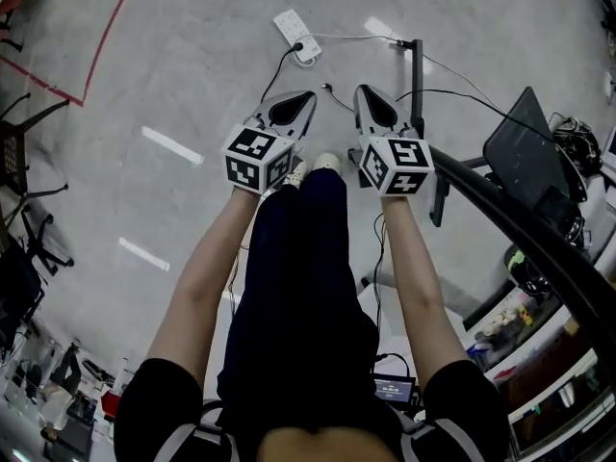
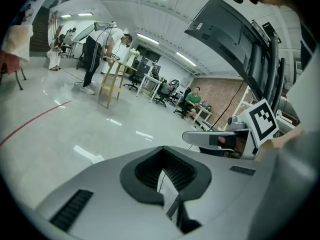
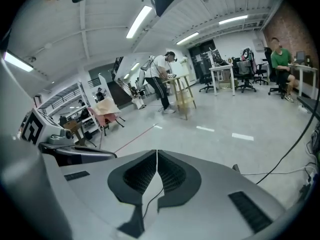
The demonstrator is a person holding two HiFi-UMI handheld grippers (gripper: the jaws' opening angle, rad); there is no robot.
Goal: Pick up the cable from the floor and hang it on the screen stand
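Head view puts the thin black cable (image 1: 280, 66) on the grey floor (image 1: 173, 56), running far toward a white power strip (image 1: 296, 35), nearer the left gripper (image 1: 309, 94) than the right gripper (image 1: 359, 89), both pressed together, empty.

Left gripper (image 1: 306, 98), right gripper (image 1: 362, 92) — both closed

Cable (image 1: 281, 65) lies on floor (image 1: 192, 65) by power strip (image 1: 296, 35), left of screen stand (image 1: 417, 75).

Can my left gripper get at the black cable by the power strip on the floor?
Probably yes. Only bare floor lies between the left gripper and the black cable near the power strip; nothing blocks it. Its jaws are shut, so they must open first.
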